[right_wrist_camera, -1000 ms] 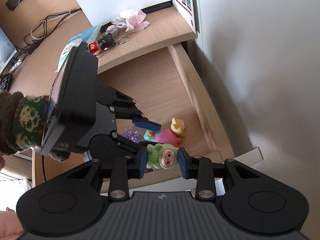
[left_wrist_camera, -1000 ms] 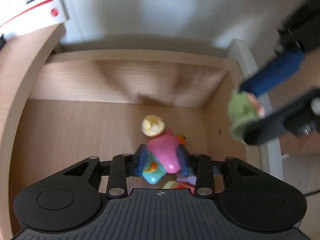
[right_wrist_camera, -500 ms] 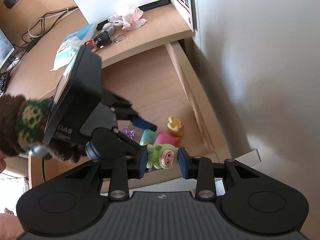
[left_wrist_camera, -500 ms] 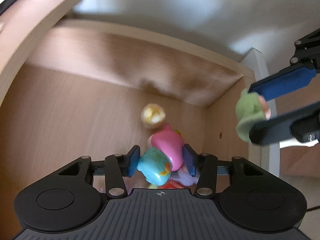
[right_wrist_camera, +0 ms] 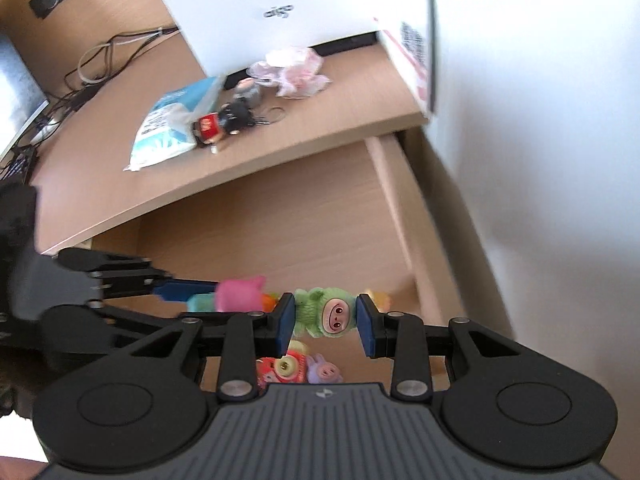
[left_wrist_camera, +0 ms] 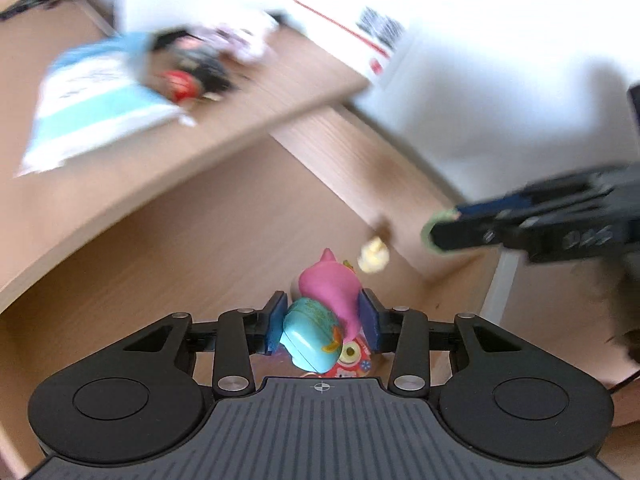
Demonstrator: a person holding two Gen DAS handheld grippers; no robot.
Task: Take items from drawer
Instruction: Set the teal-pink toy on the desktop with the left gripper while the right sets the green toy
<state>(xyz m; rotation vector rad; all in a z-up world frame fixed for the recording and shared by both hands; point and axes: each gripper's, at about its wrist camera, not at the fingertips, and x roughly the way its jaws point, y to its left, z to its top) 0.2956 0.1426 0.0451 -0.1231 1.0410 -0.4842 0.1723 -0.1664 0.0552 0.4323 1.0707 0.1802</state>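
Left tool [left_wrist_camera: 322,322] pinching pink-teal toy [left_wrist_camera: 320,312], right tool [right_wrist_camera: 325,322] pinching green doll [right_wrist_camera: 326,312], drawer [right_wrist_camera: 280,220] holding red toy [right_wrist_camera: 282,368]

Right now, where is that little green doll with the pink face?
The green doll is clamped between the fingers of the right gripper, held above the open drawer, just right of the pink and teal toy in the left gripper.

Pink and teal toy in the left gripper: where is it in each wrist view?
Left wrist: pink and teal toy at lower centre, clamped between the left gripper pads.
Right wrist: same toy at left of centre, blurred, at the tip of the other gripper, beside the green plush.
Shared landmark: small yellow toy on the drawer floor by its side wall.
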